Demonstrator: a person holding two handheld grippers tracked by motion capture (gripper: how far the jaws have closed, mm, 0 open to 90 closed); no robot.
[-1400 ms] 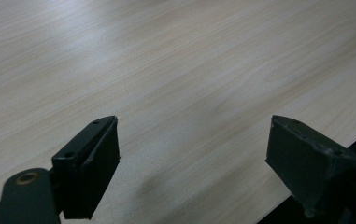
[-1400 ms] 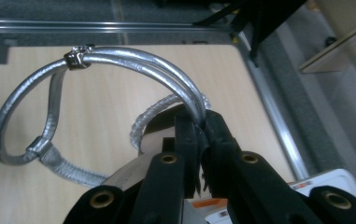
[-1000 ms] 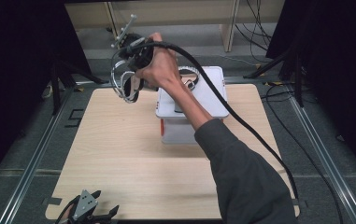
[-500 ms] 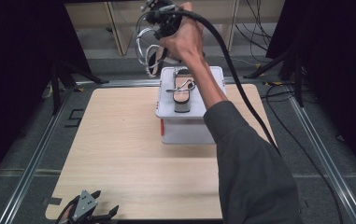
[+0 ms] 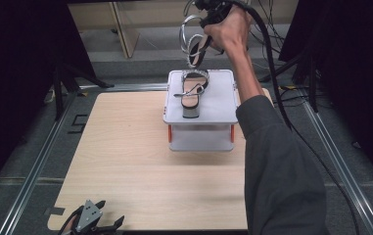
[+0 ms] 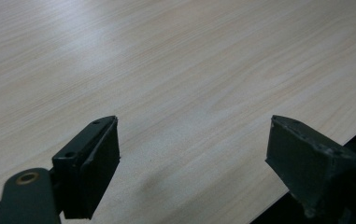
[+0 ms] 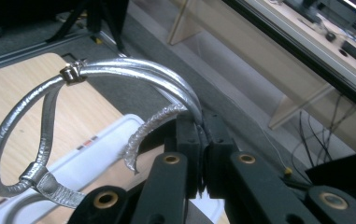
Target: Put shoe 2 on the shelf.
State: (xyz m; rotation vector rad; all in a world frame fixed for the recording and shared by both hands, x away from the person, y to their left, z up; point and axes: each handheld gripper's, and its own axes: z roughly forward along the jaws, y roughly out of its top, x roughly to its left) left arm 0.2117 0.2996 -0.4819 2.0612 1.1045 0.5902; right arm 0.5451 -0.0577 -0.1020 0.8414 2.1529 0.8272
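Observation:
A silver strappy sandal (image 5: 193, 43) hangs in the air over the far edge of a white box (image 5: 221, 103). My right gripper (image 5: 208, 19) is shut on its straps. In the right gripper view the jaws (image 7: 204, 135) pinch the silver straps (image 7: 133, 72), and the box (image 7: 96, 144) lies below. A second sandal (image 5: 192, 93) with a tan insole lies flat on the box lid. My left gripper (image 5: 111, 214) rests at the front left edge of the table, unheld. Its jaws (image 6: 194, 149) stand wide open over the bare wood (image 6: 166, 70).
The box stands toward the back of the light wooden table (image 5: 125, 161). Metal rails (image 5: 32, 171) run along both sides. Black stand legs (image 5: 64, 81) and cables (image 5: 277, 63) sit beyond the far edge, with a wooden frame (image 5: 123, 29) behind.
The right hand has carried the sandal from left of the box to the right and upward, to above the box's far edge. The left gripper has stayed still.

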